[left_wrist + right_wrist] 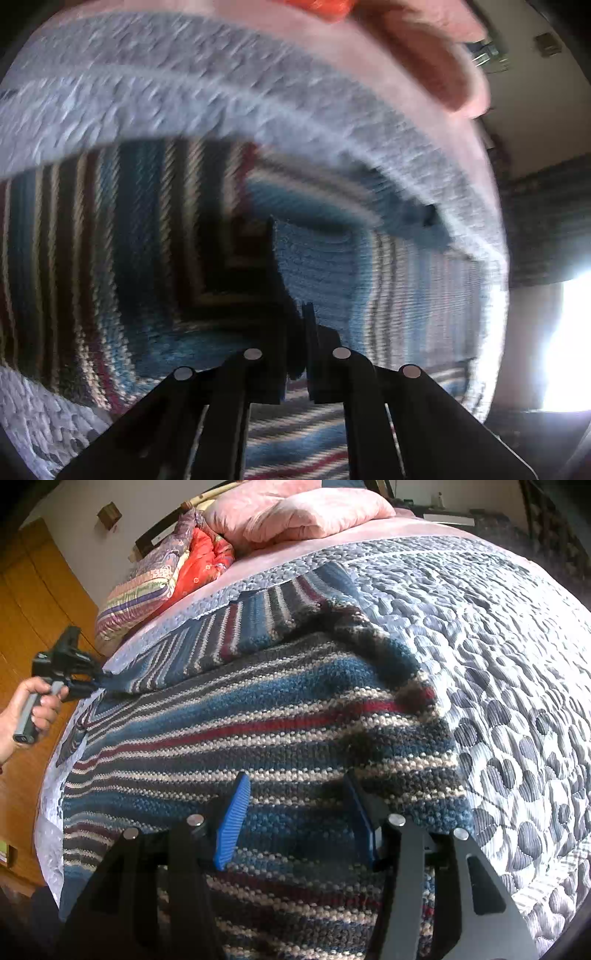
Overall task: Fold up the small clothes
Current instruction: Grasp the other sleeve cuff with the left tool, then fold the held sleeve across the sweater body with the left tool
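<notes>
My right gripper (293,819) had its jaws spread wide, the blue fingers (232,819) hanging just over the striped sweater (258,716) with nothing between them. I could not tell whether the tips touched the knit.

My left gripper (295,332) had its jaws pressed nearly together, and a dark fold of the sweater (147,229) sat in the narrow gap, so I read it as pinching the cloth. From the right wrist camera I saw that same gripper (74,672) at the far left edge of the bed, a hand (37,705) around its grey handle, with a corner of the sweater drawn up into its tips.

The sweater lay spread across the grey-blue quilt (498,635), its blue, cream, dark and red stripes running crosswise, one sleeve angled toward the head of the bed. Beyond it a pink pillow (303,513) and a folded red and striped blanket (177,565) rested on the pink sheet (273,557). A wooden wardrobe (33,590) stood at the left.
</notes>
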The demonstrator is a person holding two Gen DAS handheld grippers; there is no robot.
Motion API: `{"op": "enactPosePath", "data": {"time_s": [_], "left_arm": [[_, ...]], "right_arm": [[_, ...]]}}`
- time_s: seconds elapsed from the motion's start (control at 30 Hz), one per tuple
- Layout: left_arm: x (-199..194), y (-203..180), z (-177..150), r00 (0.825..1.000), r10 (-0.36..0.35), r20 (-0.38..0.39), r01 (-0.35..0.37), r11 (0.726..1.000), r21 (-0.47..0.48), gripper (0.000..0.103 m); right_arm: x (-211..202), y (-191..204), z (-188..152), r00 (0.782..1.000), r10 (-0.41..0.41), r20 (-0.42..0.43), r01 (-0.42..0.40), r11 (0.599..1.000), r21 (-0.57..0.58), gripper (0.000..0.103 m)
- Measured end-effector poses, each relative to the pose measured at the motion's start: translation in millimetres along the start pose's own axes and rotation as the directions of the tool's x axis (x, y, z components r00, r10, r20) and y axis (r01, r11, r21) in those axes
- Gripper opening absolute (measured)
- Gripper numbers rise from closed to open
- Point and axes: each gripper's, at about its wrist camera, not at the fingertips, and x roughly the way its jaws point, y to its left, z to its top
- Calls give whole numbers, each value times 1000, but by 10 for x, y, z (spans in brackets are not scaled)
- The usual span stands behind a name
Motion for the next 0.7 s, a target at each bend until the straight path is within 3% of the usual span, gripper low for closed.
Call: {"op": "enactPosePath", "data": {"time_s": [0.07,0.1,0.2,0.27,0.3,0.4,0.43,0.57,0.6,0.7], "left_arm": [[-108,0,-36,989,135,57,-134,991,-20,15],[-167,-7,-60,987,138,86,-136,990,-27,18],[-402,-161,-184,982,7,191,-6,1000,-7,31],[-276,-303,-235,981,-141,136,137,990,33,34],[-146,-317,-244,982,-164,98,162,986,34,34],[246,-274,-273,997,-79,17,78,997,21,32],[302,-216,-275,997,-70,15,70,997,9,25],[194,-21,-261,995,-93,48,93,996,-14,22],[93,90,-252,994,-89,63,91,996,-23,24],[-318,461,-259,984,-91,151,101,993,-61,50]], "right_arm": [[-30,19,9,1000,4,-1,-4,1000,-6,53],[-48,28,7,1000,7,0,-7,1000,-7,53],[-121,71,13,1000,17,11,-17,1000,-5,54],[-152,124,11,1000,23,10,-23,1000,-9,54],[-159,145,10,1000,26,8,-26,1000,-10,54],[-218,221,15,1000,31,3,-31,999,-8,54],[-246,243,23,1000,31,3,-31,999,-9,55],[-360,355,58,1000,31,-2,-31,999,-35,56],[-380,384,71,999,32,-2,-32,999,-43,57],[-423,510,118,999,39,5,-39,997,-67,58]]}}
